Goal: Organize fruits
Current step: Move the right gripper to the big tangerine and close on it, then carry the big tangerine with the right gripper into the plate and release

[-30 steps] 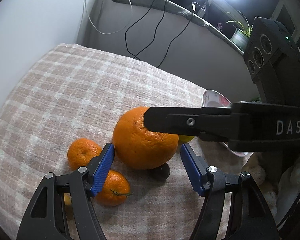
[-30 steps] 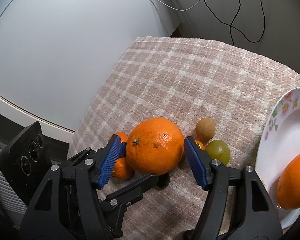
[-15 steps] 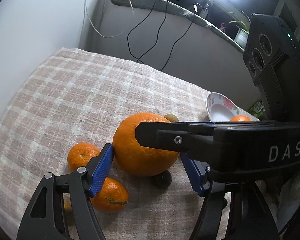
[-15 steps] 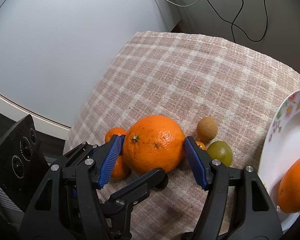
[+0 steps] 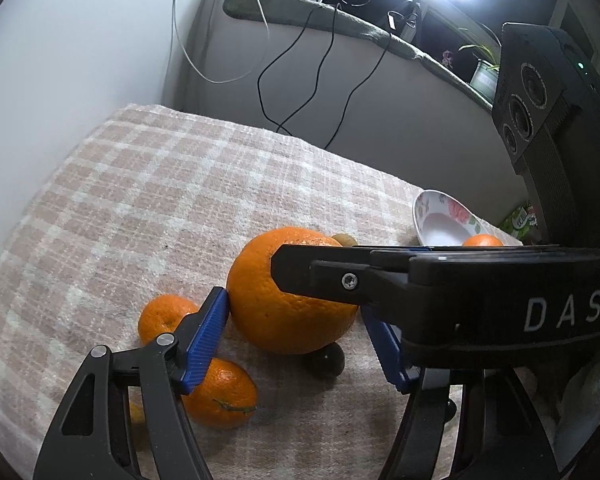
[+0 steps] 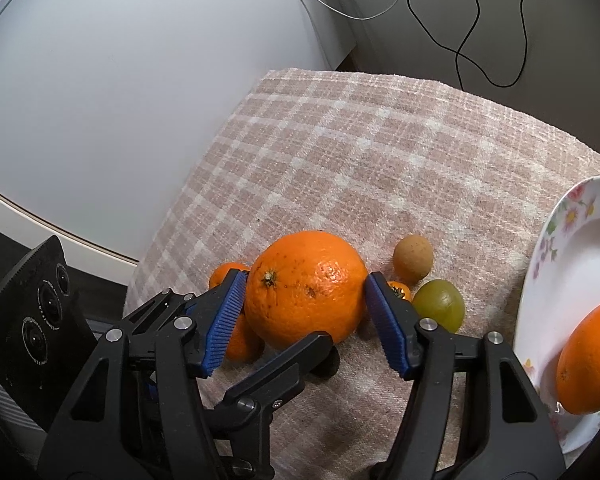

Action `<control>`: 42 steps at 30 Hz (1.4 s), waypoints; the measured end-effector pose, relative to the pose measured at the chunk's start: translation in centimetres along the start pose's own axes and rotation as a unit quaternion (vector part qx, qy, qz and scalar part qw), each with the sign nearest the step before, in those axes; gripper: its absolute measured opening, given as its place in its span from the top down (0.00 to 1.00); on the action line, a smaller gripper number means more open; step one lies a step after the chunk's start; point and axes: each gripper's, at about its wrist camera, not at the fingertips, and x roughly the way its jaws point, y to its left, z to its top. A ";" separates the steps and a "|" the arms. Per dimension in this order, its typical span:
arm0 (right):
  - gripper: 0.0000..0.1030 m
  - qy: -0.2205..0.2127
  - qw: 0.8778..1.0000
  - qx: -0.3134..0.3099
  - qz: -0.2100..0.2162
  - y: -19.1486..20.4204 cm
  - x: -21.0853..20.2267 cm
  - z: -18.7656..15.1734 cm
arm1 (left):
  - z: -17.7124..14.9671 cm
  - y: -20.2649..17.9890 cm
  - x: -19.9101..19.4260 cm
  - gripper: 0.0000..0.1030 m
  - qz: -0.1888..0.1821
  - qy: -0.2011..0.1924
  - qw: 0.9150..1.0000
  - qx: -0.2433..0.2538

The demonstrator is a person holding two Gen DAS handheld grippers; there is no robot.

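A big orange [image 6: 306, 288] lies on the checked cloth; it also shows in the left wrist view [image 5: 288, 300]. My right gripper [image 6: 306, 314] straddles it, blue pads touching or nearly touching both sides. My left gripper [image 5: 296, 334] also straddles it, its left pad at the peel; its right finger is partly hidden behind the right gripper's black finger. Two mandarins [image 5: 162, 316] [image 5: 220, 394] lie left of the orange. A brown round fruit [image 6: 413, 259], a green fruit [image 6: 439, 310] and a tiny orange fruit [image 6: 400, 291] lie to its right. A floral plate [image 6: 556, 240] holds another orange [image 6: 592, 354].
A dark small fruit [image 5: 324, 360] lies under the big orange's front. The cloth [image 5: 160, 208] ends at a white wall [image 5: 60, 60] on the left. Cables [image 5: 324, 68] hang behind the table. A plant pot [image 5: 482, 76] stands on a ledge at back right.
Both grippers have drawn in around the big orange, their pads now at or near its sides. The views have shifted slightly; the orange has stayed on the cloth.
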 end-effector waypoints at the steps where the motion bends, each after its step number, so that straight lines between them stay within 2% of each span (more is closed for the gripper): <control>1: 0.36 -0.001 1.000 0.001 0.001 0.0 0.0 0.0 | 0.0 0.0 -0.1 0.34 0.001 -0.002 1.000 0.000; 11: 0.36 -0.022 1.000 -0.011 0.002 0.7 -1.8 0.2 | 1.4 -1.1 -1.4 0.34 0.001 -0.028 1.000 0.009; 18: 0.36 -0.037 0.999 -0.009 -0.003 -0.5 -3.7 -0.1 | 2.2 -3.1 -0.9 0.34 -0.010 -0.033 0.999 0.024; 42: 0.36 -0.082 0.995 0.037 -0.041 -10.6 -10.7 -0.4 | 5.4 -12.7 4.6 0.34 -0.059 -0.021 0.995 0.077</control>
